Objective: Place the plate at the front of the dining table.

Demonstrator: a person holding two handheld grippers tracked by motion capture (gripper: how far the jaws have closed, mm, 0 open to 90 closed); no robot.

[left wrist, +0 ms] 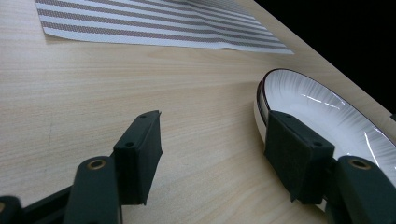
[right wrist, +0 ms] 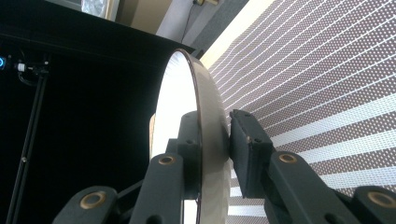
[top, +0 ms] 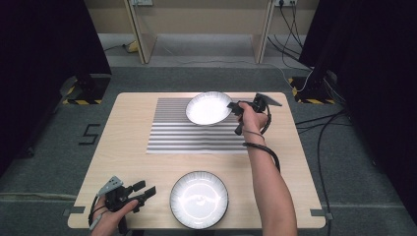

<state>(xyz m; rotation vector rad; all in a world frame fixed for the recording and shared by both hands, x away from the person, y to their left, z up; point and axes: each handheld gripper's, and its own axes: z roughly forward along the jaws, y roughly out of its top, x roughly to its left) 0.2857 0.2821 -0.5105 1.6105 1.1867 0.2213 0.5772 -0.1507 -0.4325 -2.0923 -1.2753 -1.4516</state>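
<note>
My right tool (top: 237, 107) is clenched on the rim of the far plate (top: 208, 108), at the plate's right edge, out over the far part of the striped mat (top: 196, 135). In the right gripper view the plate (right wrist: 187, 116) stands edge-on between my two jaws: one jaw lies against its white inner face, the other presses on its grey underside, and the dark line of the rim runs up between them. The mat (right wrist: 327, 84) spreads behind it with its brown and white bands. From the high view the plate looks tipped, its right side held by the tool; whether its left side touches the mat I cannot tell. My left tool (top: 140, 191) is released, its jaws spread apart with nothing between them, resting low at the near left corner of the counter (top: 123, 147). It points towards the near plate (top: 199, 199), which lies flat on the bare wood near the front edge, just right of the tool and apart from it. In the left gripper view the left tool (left wrist: 212, 149) shows bare wood between its jaws, and the near plate (left wrist: 317, 107), white with a dark rim, lies just beyond the right-hand jaw, with the near edge of the mat (left wrist: 154, 23) farther off.
</note>
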